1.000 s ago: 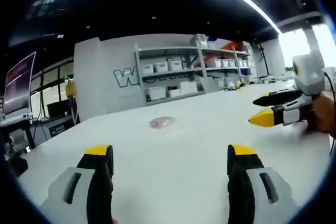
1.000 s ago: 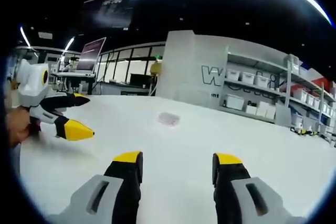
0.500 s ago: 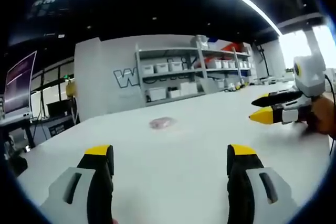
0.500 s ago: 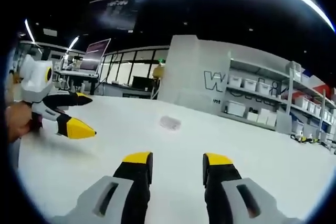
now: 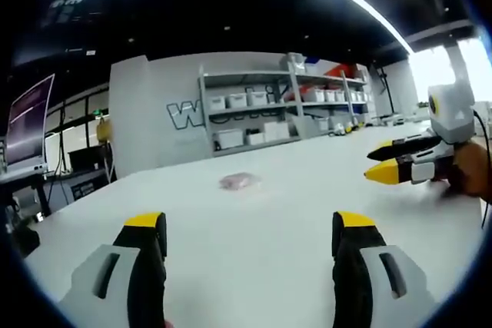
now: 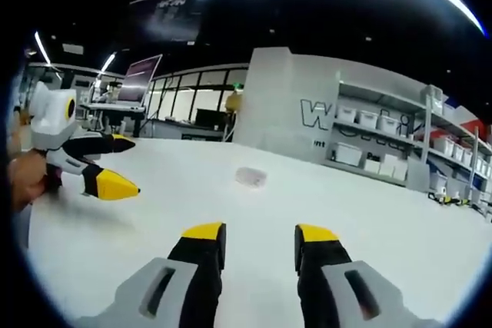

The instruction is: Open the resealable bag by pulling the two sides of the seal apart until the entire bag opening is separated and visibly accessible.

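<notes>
resealable bag [image 5: 239, 180]: small, flat on white desk [image 5: 292, 190], well ahead of both grippers. likely light, limp, slippery film; grip each seal lip. left gripper [image 5: 250, 232] wide apart, right gripper [image 6: 260, 236] narrower, both empty.

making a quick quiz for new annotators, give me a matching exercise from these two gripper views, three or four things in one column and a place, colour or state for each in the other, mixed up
Things:
1. resealable bag
2. left gripper
3. right gripper
4. shelving unit

States or places:
A. jaws open, set wide apart
B. lying flat on the white table, far ahead, untouched
C. against the back wall, holding white bins
D. jaws open, with a narrower gap

Pairs: 1-B, 2-A, 3-D, 4-C
</notes>
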`<state>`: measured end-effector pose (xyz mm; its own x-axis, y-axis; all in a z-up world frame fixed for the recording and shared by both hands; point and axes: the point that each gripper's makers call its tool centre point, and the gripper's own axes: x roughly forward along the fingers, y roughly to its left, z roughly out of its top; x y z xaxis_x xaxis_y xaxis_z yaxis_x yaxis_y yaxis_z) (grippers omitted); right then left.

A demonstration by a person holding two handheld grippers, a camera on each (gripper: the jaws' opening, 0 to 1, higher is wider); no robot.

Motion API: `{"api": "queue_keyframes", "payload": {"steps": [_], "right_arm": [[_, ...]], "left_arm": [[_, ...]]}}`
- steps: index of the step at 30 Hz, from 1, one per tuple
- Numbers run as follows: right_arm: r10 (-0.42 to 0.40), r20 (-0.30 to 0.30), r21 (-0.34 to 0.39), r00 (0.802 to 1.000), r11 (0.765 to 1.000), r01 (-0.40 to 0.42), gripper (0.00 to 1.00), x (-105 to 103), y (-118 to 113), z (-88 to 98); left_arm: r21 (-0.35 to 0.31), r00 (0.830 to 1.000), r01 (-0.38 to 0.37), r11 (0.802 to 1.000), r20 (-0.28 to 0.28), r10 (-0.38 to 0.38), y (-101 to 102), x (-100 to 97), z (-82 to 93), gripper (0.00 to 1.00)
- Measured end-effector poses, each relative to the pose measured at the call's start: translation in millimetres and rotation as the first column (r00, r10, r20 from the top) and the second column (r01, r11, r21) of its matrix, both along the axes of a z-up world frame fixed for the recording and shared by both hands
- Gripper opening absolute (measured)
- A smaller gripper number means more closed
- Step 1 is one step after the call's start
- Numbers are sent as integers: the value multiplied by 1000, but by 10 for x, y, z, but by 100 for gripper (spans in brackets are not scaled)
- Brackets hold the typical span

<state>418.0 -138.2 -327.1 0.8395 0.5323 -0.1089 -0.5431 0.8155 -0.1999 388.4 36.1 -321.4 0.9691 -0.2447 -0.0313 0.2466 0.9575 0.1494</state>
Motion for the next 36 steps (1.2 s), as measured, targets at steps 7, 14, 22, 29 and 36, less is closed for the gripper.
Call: {"api": "queue_keyframes", "payload": {"steps": [7,14,22,29,36], "right_arm": [[25,2,-5,1000,1000,-25,26,15,22,1],[48,-39,18,998,999,-47,24,128,-27,-19],[45,-48,18,998,999,-44,23,141,-41,-38],[50,-42,15,998,999,-49,22,133,-32,-33],[67,-39,-2,997,998,-67,20,150,25,-40]], "left_arm": [[0,1000,0,1000,1,0,-2,0,4,88],[0,1000,-1,1000,1,1,-7,2,7,89],[-2,1000,1,1000,2,-1,-9,-14,9,88],[-4,1000,3,1000,3,-3,-12,-21,10,88],[-1,1000,7,1000,5,-7,-17,-25,11,88]]}}
